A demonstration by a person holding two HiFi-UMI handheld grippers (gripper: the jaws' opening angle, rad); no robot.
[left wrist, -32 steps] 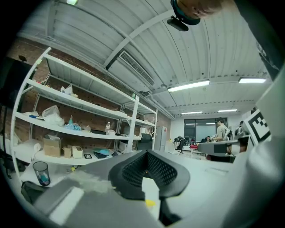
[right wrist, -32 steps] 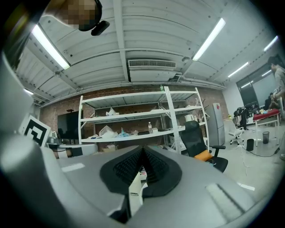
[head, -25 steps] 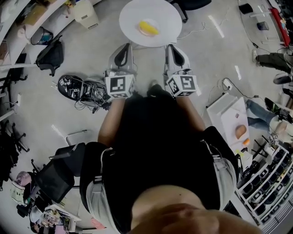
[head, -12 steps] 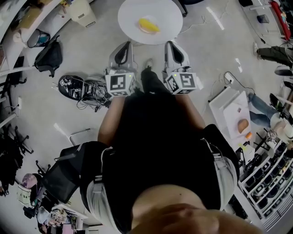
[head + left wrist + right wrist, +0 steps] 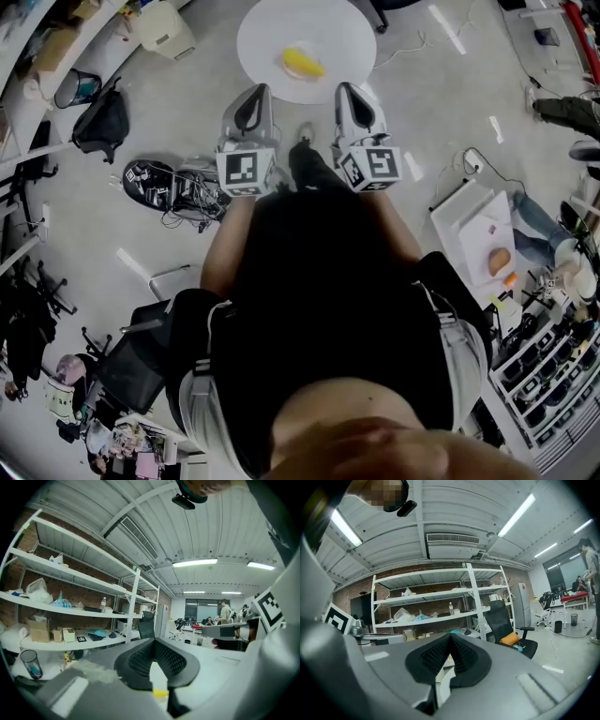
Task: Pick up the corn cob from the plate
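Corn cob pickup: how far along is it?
Done: nothing; the yellow corn cob lies on its white plate on the round white table. In hand: left hand-held gripper and right hand-held gripper, both shut and empty, near the table's edge. Left: open, grasp, lift.

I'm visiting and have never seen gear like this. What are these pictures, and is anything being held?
No robot here: a person holds a two-jaw gripper in each hand. The top-down picture comes from a camera on their head; it shows the left gripper and right gripper pointing toward a round white table. On it sits a plate with a yellow corn cob. The other two pictures come from cameras riding on each gripper, looking along its jaws. Both grippers are shut and empty; the corn cob lies untouched.
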